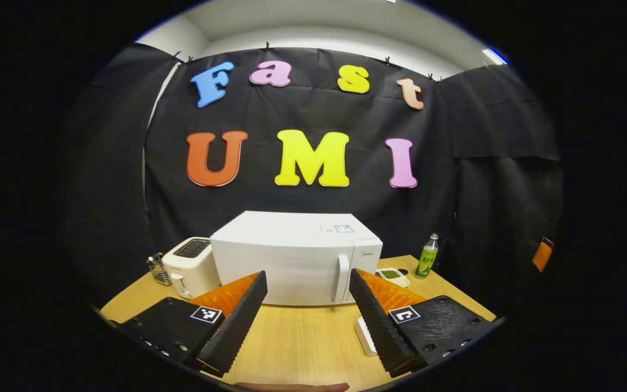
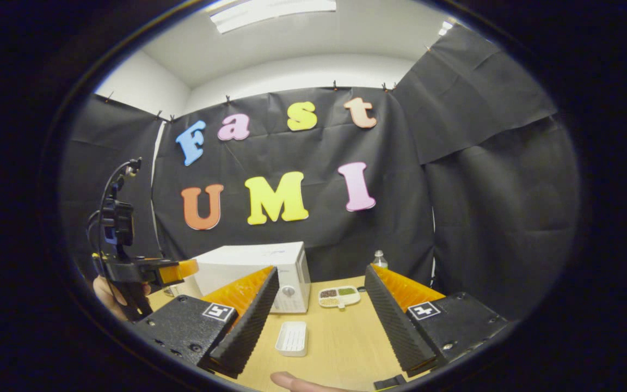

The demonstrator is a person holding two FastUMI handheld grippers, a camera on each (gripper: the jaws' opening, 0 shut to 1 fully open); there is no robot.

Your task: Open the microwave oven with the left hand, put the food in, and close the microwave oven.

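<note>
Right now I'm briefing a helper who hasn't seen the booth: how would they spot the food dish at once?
Start at the big white boxy microwave oven on the light wooden table. Just past its knob side sits a small white divided tray holding dark, pale and green portions, near a clear bottle. Unlike the empty white ribbed dish closer to the fingers, it has food in it.

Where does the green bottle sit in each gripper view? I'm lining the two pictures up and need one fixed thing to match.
Left gripper view: the green bottle stands upright at the table's far right, right of the microwave and just beyond the divided food tray.
Right gripper view: only the bottle's cap and neck show, above this gripper's right finger, behind the same tray.
Shared landmark: the white microwave, door closed.
</note>
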